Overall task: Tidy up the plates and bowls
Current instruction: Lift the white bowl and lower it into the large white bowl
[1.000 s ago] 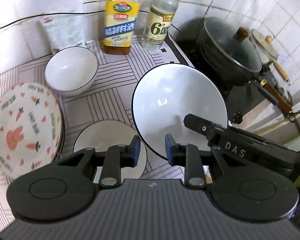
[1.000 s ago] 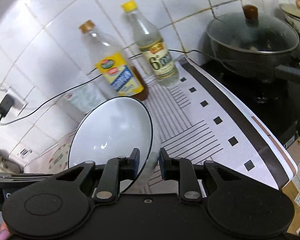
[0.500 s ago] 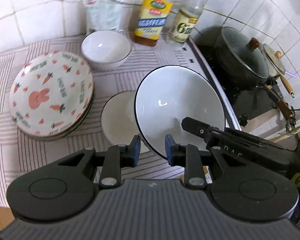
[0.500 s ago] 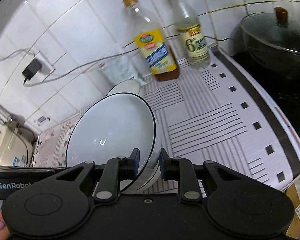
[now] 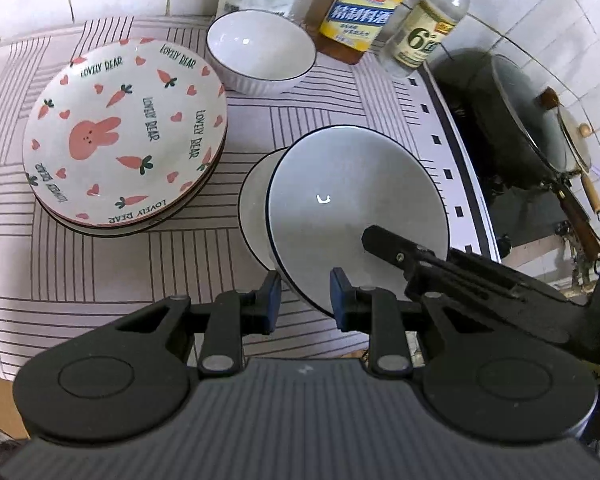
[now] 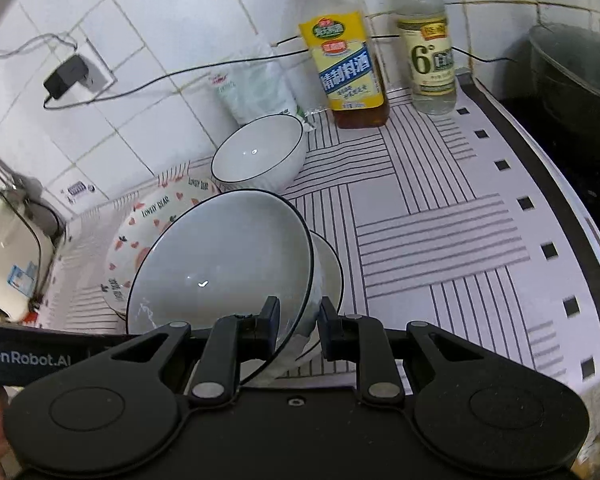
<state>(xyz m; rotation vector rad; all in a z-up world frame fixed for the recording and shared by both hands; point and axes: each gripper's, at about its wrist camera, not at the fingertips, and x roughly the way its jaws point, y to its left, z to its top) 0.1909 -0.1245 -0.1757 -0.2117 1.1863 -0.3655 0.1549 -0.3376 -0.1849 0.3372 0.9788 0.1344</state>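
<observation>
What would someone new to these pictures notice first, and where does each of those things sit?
First comes the big white bowl with a dark rim, tilted and pinched at its edge by the right gripper, above another bowl on the striped counter. Left of it lies the stack of plates with a pink rabbit and carrots. By the tiled wall stand a smaller bowl and two bottles, one yellow-labelled.

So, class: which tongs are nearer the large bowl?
Right. The right tongs are clamped on the large bowl at its rim; the left tongs sit just short of that rim, not touching it.
</observation>
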